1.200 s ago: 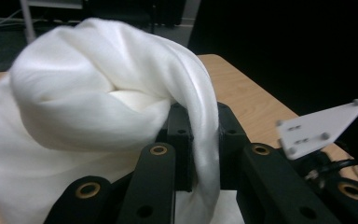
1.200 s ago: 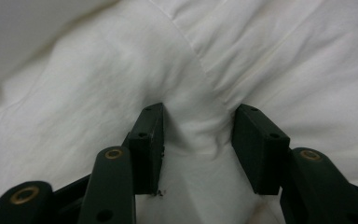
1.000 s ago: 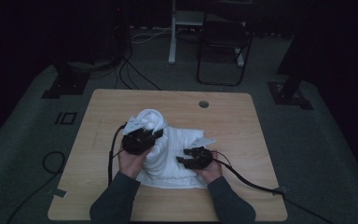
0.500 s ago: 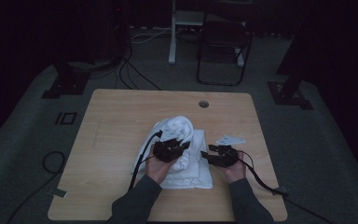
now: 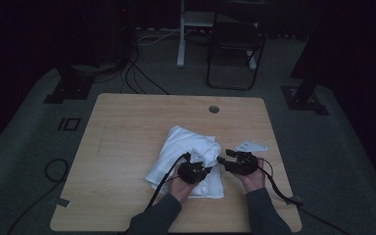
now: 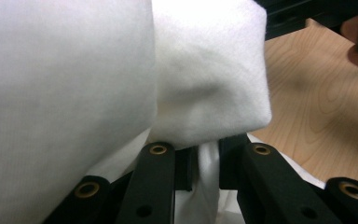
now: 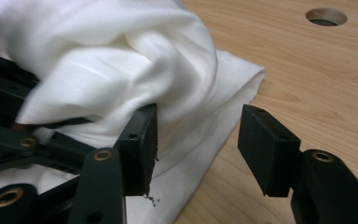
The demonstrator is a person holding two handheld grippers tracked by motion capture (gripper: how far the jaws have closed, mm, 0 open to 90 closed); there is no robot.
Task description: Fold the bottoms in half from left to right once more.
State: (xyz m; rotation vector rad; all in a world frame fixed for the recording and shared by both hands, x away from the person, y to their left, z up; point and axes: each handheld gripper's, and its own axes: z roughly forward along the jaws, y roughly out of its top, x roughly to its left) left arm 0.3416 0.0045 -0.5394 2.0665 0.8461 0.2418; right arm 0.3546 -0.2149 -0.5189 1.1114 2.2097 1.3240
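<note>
Because the white cloth (image 5: 186,156) is soft, light and limp, it will likely sag and slide unless taken by a folded edge. It lies bunched on the bench (image 5: 122,142). The left claw (image 6: 209,168) pinches a fold; the right claw (image 7: 198,140) is spread beside it. No containers appear.

Your left gripper (image 5: 196,168) rests on the white cloth (image 5: 186,159) bunched on the wooden worktop (image 5: 127,142). Your right gripper (image 5: 235,161) sits just beside the cloth's right edge; a round hole (image 5: 214,109) lies farther back.
</note>
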